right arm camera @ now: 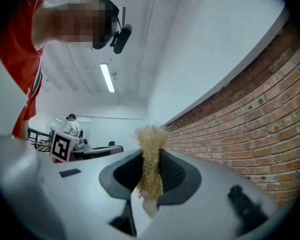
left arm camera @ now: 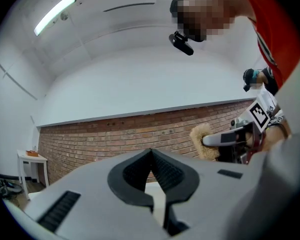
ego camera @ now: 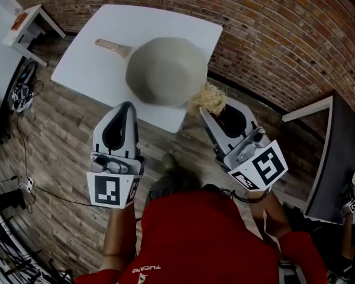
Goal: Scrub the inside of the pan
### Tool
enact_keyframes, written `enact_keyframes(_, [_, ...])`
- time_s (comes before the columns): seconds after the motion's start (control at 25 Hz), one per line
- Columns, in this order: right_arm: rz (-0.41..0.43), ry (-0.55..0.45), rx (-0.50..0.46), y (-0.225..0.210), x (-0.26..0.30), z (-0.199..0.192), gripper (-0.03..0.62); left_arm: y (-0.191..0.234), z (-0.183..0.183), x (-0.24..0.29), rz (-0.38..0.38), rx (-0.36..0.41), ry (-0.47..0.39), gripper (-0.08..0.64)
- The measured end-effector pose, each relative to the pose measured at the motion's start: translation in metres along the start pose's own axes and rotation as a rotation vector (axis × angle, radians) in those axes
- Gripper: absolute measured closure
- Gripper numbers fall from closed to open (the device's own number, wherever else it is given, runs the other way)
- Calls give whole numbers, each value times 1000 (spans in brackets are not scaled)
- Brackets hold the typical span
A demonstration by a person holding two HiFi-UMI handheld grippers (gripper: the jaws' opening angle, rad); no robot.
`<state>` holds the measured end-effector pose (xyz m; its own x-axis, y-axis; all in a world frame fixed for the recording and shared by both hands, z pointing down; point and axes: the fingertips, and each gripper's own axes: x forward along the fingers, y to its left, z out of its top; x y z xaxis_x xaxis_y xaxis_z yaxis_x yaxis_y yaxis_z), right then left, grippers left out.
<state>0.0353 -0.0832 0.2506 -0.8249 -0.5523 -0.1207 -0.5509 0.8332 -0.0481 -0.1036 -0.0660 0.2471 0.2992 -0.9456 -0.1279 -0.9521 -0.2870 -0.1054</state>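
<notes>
A beige pan [ego camera: 165, 70] with a pale wooden handle [ego camera: 112, 46] rests on the white table [ego camera: 94, 64]; its inside faces up. My right gripper [ego camera: 204, 105] is shut on a straw-coloured fibre scrubber [ego camera: 207, 97], held just off the pan's near right rim. The right gripper view shows the scrubber [right arm camera: 151, 159] pinched between the jaws and sticking up above them. My left gripper [ego camera: 129, 106] hangs shut and empty over the table's near edge, below the pan. In the left gripper view its jaws [left arm camera: 151, 156] meet with nothing between, and the scrubber [left arm camera: 202, 141] shows at the right.
A brick wall [ego camera: 272, 34] runs along the far and right sides. A dark table edge [ego camera: 334, 158] stands at the right. A small white side table [ego camera: 26, 25] and cables [ego camera: 21, 93] lie at the left on the wood floor.
</notes>
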Motion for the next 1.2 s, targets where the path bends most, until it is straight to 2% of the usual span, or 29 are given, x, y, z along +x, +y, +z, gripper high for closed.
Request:
enact_keyframes(0.36, [-55, 41, -11, -22, 77, -17, 508, 57, -25, 53, -80, -32, -22, 548])
enact_keyframes(0.76, [-98, 93, -1, -54, 126, -39, 508, 91, -59, 104, -111, -52, 31, 548])
enact_keyframes(0.96, [-92, 102, 0, -75, 138, -42, 508, 98, -60, 122, -94, -45, 37, 548])
enact_keyframes(1.2, [-43, 117, 0, -97, 149, -51, 507, 99, -59, 143, -42, -34, 25, 548])
